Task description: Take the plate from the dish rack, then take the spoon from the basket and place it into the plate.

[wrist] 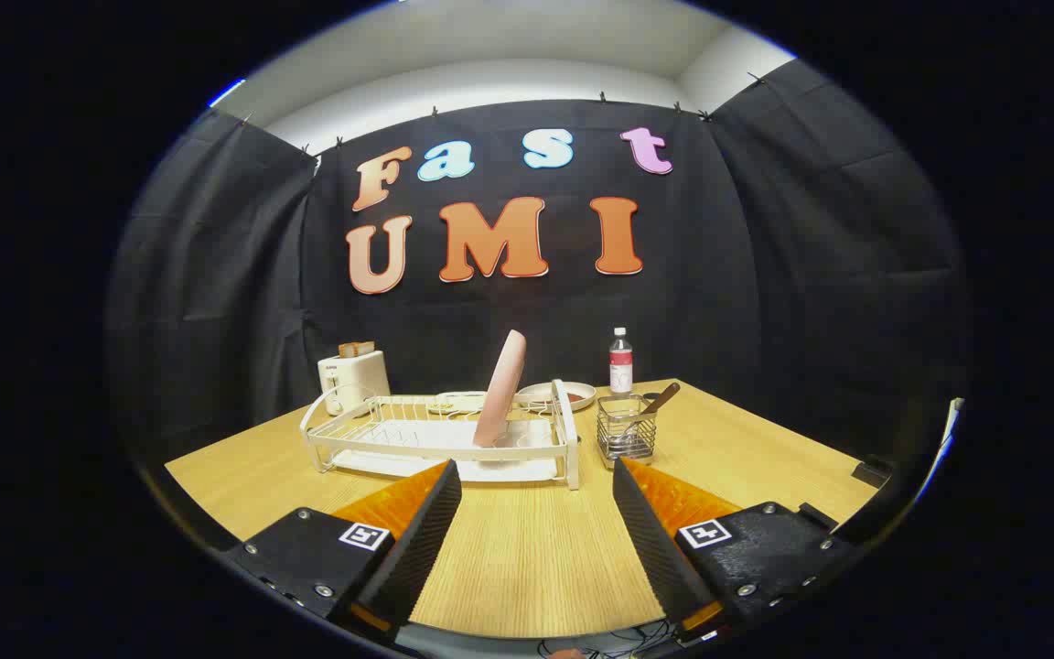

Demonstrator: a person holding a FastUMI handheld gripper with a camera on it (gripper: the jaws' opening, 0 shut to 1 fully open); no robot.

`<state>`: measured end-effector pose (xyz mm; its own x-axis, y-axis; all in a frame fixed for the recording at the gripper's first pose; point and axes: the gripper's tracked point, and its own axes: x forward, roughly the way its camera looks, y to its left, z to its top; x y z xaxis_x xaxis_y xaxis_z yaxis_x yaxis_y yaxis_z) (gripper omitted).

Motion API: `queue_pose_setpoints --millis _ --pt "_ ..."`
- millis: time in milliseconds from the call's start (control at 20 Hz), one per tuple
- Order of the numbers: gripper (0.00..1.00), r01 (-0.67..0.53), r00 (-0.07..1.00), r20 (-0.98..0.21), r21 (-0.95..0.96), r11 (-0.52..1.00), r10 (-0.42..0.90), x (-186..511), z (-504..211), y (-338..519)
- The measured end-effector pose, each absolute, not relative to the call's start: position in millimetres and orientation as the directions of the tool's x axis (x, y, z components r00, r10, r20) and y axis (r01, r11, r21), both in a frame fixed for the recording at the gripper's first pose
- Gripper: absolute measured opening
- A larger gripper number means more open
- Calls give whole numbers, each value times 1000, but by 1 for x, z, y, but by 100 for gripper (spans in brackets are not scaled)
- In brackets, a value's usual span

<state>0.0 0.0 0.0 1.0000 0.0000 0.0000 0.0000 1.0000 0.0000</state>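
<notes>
The tool (pixel 536 476) was held low over the wooden bench (pixel 527 558), level and aimed straight ahead, its two fingers (pixel 426 522) spread wide with nothing but bare bench top between them. Just beyond the fingertips, and reaching a little further past the left finger than the right, sat the white wire dish rack (pixel 440 437). In it the pink plate (pixel 501 389) stood on edge, leaning slightly, nearly in line with the gap between the fingers and closer to the rack's right end. Just beside that right end, ahead of the right finger, stood a small wire basket (pixel 626 428); the spoon (pixel 658 401) rested inside it with its brown handle sticking up and tilting to the right. Further back, beyond the rack's left corner, was a white toaster (pixel 353 377) with bread slices (pixel 357 349) in its slots. Behind the rack lay a shallow white dish (pixel 556 394), its contents too small to tell, and near it, behind the basket, a clear bottle (pixel 620 361) stood upright. The rack's front rail lay between the tool and the plate.
</notes>
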Motion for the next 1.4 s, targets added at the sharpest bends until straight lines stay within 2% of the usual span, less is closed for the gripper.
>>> queue_pose_setpoints --millis 350,800,1050,1400 --pt "99 31 999 -12 7 999 -31 -2 -3 -15" --pt "99 0 999 -34 33 999 1 13 4 -1" --pt "99 -38 998 -44 69 997 41 53 37 15" --pt "99 -52 993 -112 -45 998 47 157 76 36"
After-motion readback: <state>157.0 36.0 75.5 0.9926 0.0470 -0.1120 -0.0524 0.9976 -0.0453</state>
